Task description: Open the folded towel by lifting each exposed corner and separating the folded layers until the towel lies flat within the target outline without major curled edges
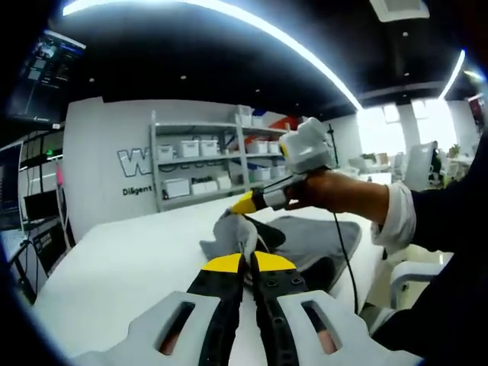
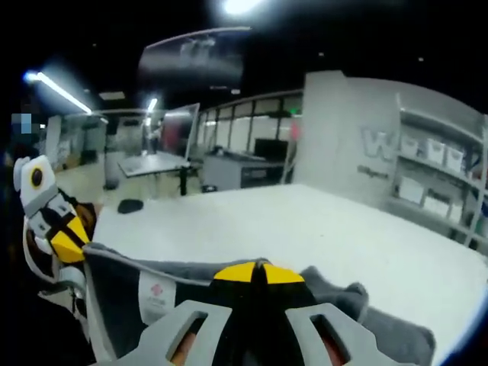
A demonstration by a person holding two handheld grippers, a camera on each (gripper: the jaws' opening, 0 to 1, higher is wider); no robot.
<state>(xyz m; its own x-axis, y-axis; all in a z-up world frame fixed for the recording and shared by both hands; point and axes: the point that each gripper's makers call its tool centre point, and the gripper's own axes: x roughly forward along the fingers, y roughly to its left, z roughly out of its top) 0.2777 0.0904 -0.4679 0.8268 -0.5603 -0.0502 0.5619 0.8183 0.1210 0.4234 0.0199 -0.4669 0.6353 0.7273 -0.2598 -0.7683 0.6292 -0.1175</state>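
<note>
The grey towel (image 1: 313, 236) lies partly bunched on the white table (image 1: 130, 267), with one part lifted off it. My left gripper (image 1: 248, 263) is shut on a raised fold of the towel. The right gripper (image 1: 242, 204), held by a person's hand (image 1: 335, 191), pinches the towel just beyond it. In the right gripper view, my right gripper (image 2: 259, 273) is shut on the towel (image 2: 122, 282), whose edge runs taut to the left gripper (image 2: 70, 242). A white label (image 2: 156, 299) shows on the hanging cloth. The rest of the towel (image 2: 381, 320) lies crumpled on the table (image 2: 305, 221).
A shelf unit with white bins (image 1: 206, 160) stands behind the table's far edge. A small dark object (image 2: 130, 206) rests near one table corner. A desk (image 2: 152, 164) and glass partitions stand farther back. A white chair (image 1: 412, 278) is at the table's near side.
</note>
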